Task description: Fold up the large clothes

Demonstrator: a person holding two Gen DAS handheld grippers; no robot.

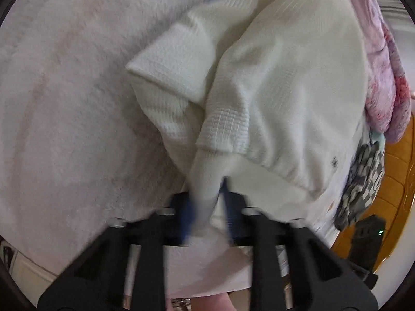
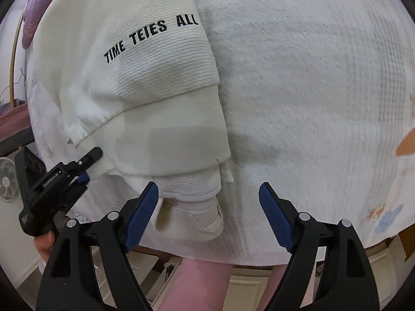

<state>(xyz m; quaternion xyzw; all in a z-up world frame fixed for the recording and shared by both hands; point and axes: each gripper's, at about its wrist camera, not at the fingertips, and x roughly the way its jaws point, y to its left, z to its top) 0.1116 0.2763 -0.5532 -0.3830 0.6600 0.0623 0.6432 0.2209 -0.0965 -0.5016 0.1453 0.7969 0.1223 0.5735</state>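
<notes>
A cream sweatshirt (image 1: 285,90) lies crumpled on a fluffy white blanket (image 1: 64,103). In the right wrist view, black letters run across the sweatshirt (image 2: 145,77). My left gripper (image 1: 207,194) is shut on a narrow white strip of the sweatshirt's edge, which stands up between its blue pads. In the right wrist view, the left gripper (image 2: 89,165) sits at the garment's left lower edge. My right gripper (image 2: 207,185) is wide open over the folded near end of the sweatshirt. Fabric lies between the jaws and neither pad touches it.
A pink and purple plush cover (image 1: 384,77) and a black-and-white patterned cloth (image 1: 363,181) lie past the sweatshirt. Orange wood (image 1: 399,181) shows beyond the bed's edge. A small fan (image 2: 6,178) stands at the left, and pink trouser legs (image 2: 197,280) show below the blanket (image 2: 311,77).
</notes>
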